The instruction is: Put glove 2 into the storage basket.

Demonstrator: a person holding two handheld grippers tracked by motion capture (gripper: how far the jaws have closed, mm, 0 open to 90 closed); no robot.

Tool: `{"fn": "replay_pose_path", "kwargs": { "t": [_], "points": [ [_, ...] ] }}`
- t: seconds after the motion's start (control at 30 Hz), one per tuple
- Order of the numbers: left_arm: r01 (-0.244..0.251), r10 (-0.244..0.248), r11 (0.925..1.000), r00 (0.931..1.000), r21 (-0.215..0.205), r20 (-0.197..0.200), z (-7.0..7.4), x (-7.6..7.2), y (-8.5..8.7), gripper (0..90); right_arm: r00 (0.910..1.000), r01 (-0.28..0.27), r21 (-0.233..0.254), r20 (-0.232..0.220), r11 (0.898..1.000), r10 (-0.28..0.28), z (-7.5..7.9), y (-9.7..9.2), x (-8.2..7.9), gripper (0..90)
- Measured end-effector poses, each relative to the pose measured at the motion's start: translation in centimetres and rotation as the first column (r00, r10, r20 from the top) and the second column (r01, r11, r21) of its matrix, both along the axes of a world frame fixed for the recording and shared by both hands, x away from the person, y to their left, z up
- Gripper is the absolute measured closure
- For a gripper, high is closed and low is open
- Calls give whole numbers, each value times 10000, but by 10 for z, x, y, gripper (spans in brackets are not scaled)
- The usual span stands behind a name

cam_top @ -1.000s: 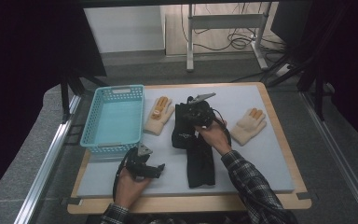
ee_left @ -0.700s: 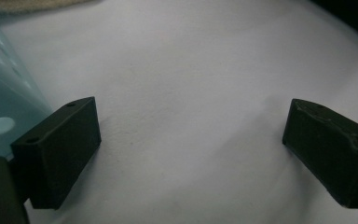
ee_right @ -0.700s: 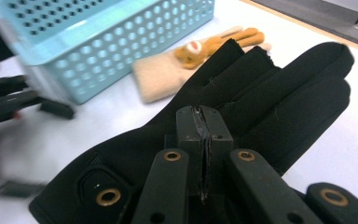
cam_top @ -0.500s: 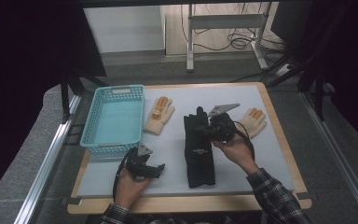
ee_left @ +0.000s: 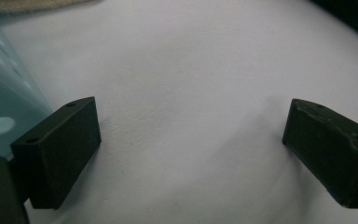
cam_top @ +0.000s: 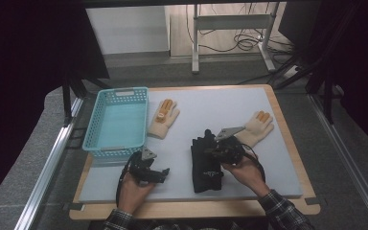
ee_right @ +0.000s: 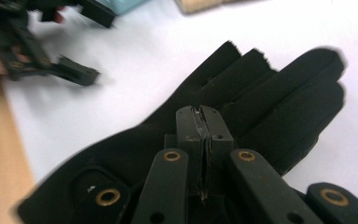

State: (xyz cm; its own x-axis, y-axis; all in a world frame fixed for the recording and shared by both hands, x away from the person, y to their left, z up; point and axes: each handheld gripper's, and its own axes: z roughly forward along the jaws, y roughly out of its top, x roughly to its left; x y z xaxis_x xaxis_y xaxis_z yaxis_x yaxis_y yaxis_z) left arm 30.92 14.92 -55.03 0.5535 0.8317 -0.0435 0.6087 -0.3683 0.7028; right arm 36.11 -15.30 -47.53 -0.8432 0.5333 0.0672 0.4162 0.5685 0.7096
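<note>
We find the left gripper (cam_top: 146,168) low and left of centre in the high view, jaws spread wide over bare white counter (cam_top: 268,163) with nothing between them. Just right of centre, the right gripper (cam_top: 224,152) sits with its jaws pressed together above the flat black fabric glove (cam_top: 206,163), though whether they pinch any cloth we cannot tell (the right gripper view suggests they merely hover). The glove's long axis runs near to far, fingers pointing away, directly under the right jaws. Since a second ago, the right gripper has drawn back from the glove's fingertips towards its middle and right edge; the left has stayed.
</note>
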Motion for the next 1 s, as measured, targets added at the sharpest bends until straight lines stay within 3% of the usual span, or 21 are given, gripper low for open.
{"fn": "replay_pose_path", "kwargs": {
  "t": [0.13,0.23,0.3,0.33,0.37,0.47,0.6,0.63,0.67,0.73,0.8,0.87,1.0],
  "points": [
    [0,0,10000,10000,2,0,0,0,0,44,9997,203,-514,119,9985,-197,-16,6,1,866],
    [0,0,10000,10000,9,-1,0,0,0,44,9995,300,-351,-89,9989,-303,-26,5,0,818],
    [-2,2,10000,10000,7,-1,0,0,0,44,9994,299,-96,-186,9995,-301,-23,2,0,714],
    [-1,1,10000,10000,6,-1,0,0,0,44,9994,299,-96,-186,9995,-301,-23,2,0,714],
    [-4,4,10000,10000,2,1,0,0,0,44,9995,323,74,21,9994,-323,-16,-3,0,643],
    [-14,14,10000,10000,-13,-12,0,0,0,44,9990,331,230,304,9992,-338,-6,-12,0,617],
    [0,0,10000,10000,9,2,0,0,0,44,9978,506,290,407,9983,-517,-6,-27,1,657],
    [-10,10,10000,10000,-5,-10,0,0,0,44,9976,587,310,358,9978,-598,-8,-31,0,690],
    [-14,14,10000,10000,-10,-8,0,0,0,44,9965,796,231,222,9966,-801,-15,-43,-1,798],
    [-12,12,10000,10000,-10,-9,0,0,0,44,9956,920,99,161,9957,-921,-22,-52,-3,872],
    [-15,15,10000,10000,-12,-6,0,0,0,44,9956,937,83,94,9956,-938,-26,-57,-3,884],
    [-17,17,10000,10000,-13,-9,0,0,0,44,9942,1051,84,-247,9944,-1049,-35,-66,-6,886],
    [-16,16,10000,10000,-23,-19,0,0,0,44,9959,784,154,-463,9968,-776,-46,-69,-14,886]
  ]
}}
